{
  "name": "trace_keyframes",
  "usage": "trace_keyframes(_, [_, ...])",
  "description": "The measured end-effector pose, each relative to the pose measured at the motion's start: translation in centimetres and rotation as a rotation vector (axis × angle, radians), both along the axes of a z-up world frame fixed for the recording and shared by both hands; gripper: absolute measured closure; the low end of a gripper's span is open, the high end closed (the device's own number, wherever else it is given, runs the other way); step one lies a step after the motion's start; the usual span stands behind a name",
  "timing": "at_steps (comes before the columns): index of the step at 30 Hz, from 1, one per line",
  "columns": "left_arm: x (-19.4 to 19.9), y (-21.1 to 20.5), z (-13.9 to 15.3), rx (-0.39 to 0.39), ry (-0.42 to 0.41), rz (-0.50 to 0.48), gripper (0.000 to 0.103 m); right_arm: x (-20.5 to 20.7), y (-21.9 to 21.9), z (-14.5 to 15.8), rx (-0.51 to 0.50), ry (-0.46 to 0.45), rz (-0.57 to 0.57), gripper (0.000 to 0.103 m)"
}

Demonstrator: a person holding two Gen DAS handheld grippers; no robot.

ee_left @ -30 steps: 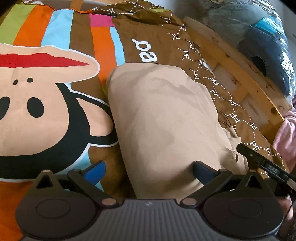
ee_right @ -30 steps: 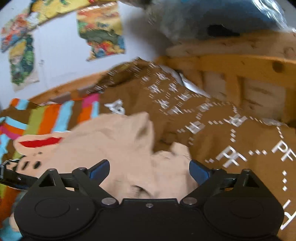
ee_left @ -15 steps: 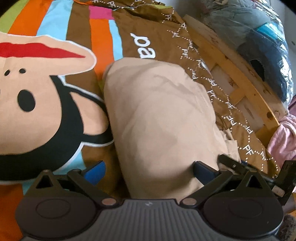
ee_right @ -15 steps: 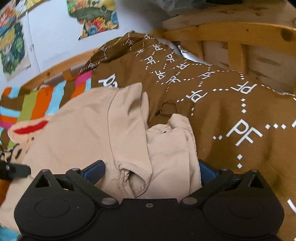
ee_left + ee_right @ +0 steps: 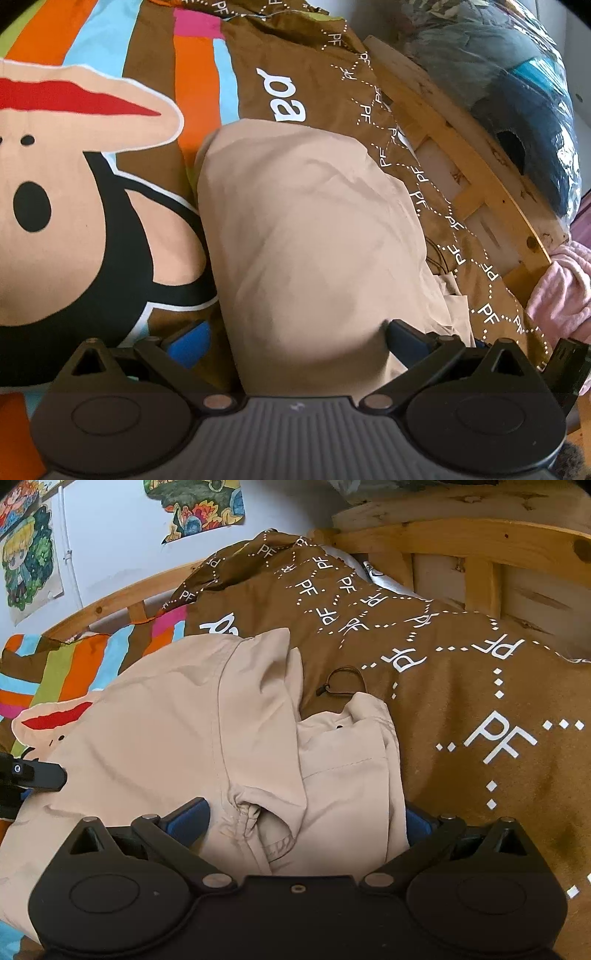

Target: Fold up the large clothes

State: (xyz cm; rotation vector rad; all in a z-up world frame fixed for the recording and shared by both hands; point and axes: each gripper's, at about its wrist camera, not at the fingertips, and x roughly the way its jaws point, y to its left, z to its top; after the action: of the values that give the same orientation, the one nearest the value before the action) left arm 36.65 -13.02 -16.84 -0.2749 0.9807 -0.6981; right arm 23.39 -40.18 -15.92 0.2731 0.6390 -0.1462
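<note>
A beige garment lies folded in a long bundle on a brown, striped bedspread with a cartoon monkey print. My left gripper is open, its blue pads either side of the bundle's near end. In the right wrist view the garment shows its hood and a drawstring loop. My right gripper is open over the garment's gathered near edge. The left gripper's tip shows at that view's left edge.
A wooden bed frame runs along the right side. Bagged dark bedding sits behind it, and a pink cloth lies at the right. Posters hang on the white wall behind the bed.
My right gripper has dropped down and come in close over the garment's near edge. My left gripper has shifted slightly along the bundle. Both stay open.
</note>
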Motion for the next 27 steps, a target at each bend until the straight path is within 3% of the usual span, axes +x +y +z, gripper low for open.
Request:
trace_keyframes(15, [1.9,-0.2,-1.7,-0.051,0.083,-0.053,0.0,0.5,0.4,-0.1,-0.026,0.028,0.022,0.001])
trace_keyframes(20, [2.5,-1.0,-1.9,-0.05,0.1,-0.092,0.0,0.9,0.7,0.1,0.017,0.049,0.048,0.019])
trace_keyframes(23, [1.6,-2.0,-0.9,-0.003,0.038,-0.097,0.014,1.0,0.6,0.2,0.044,0.052,0.047,0.031])
trace_keyframes(27, [0.2,-2.9,1.0,0.072,-0.033,-0.081,0.03,0.5,0.9,0.7,0.043,0.031,0.055,0.064])
